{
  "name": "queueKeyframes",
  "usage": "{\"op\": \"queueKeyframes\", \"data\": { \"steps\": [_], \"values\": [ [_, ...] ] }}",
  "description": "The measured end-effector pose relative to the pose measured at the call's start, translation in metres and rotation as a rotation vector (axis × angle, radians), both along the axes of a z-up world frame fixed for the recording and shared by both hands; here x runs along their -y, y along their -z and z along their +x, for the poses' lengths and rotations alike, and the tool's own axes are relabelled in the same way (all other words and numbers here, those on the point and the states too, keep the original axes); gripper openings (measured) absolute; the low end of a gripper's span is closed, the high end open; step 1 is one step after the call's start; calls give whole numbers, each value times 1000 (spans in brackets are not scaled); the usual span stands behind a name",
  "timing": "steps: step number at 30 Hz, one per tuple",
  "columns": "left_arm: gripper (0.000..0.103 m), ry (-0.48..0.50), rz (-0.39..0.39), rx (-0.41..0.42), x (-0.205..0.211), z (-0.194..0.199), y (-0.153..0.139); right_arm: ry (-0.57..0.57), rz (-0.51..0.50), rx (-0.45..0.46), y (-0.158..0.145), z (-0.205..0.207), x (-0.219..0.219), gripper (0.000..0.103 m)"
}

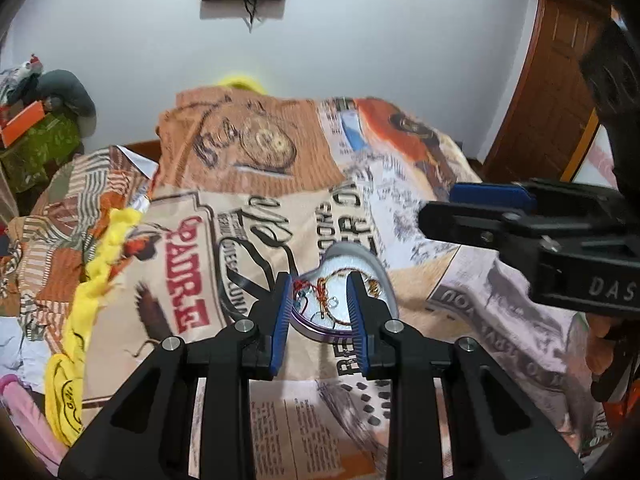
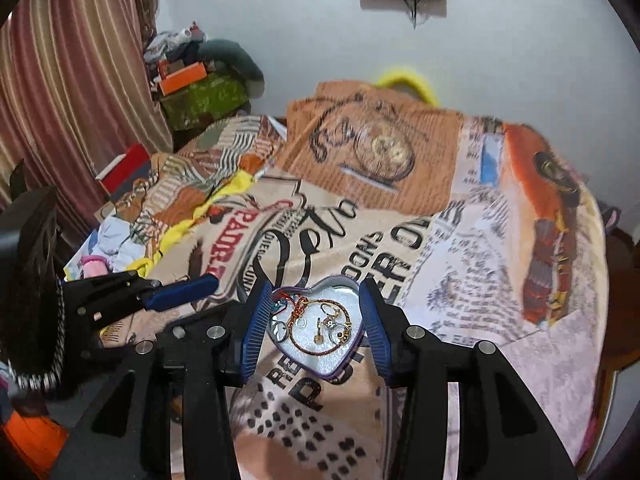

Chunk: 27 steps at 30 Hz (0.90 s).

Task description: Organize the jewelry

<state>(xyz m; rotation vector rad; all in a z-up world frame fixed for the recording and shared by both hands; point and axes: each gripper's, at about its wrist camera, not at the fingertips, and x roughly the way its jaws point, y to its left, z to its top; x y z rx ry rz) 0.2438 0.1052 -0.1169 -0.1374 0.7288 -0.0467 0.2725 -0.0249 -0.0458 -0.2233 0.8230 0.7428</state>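
A heart-shaped tin (image 2: 320,366) with a white lining lies on the printed blanket (image 2: 460,264). It holds a tangle of jewelry (image 2: 320,326): a red-gold cord bracelet, rings and small charms. My right gripper (image 2: 314,328) is open and hovers above the tin, one finger on each side. My left gripper (image 1: 320,314) is also open above the same tin (image 1: 356,258), with jewelry (image 1: 320,292) showing between its fingers. Neither gripper holds anything. Each gripper shows in the other's view, the right one (image 1: 472,208) and the left one (image 2: 180,292).
The blanket covers a bed. A yellow cloth (image 1: 92,280) and striped fabric (image 1: 60,216) lie at its left edge. A pile with an orange box (image 2: 182,76) stands by the curtain (image 2: 60,100). A wooden door (image 1: 560,80) is at the right.
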Motion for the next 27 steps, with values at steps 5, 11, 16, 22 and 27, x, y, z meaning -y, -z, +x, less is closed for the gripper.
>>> {"op": "queueKeyframes", "data": {
  "steps": [5, 11, 16, 22, 27],
  "values": [
    [27, -20, 20, 93, 4, -31, -42, 17, 50, 92, -36, -35, 17, 42],
    [28, -36, 69, 273, 20, -89, -101, 50, 144, 279, -93, -100, 41, 42],
    [39, -55, 101, 470, 37, -154, -146, 88, 256, 462, -133, -162, 66, 42],
    [57, -79, 114, 625, 53, -210, -168, 145, 342, 602, -149, -213, 84, 54],
    [89, -116, 130, 671, 59, -235, -169, 210, 351, 664, -142, -230, 85, 83]
  ]
}}
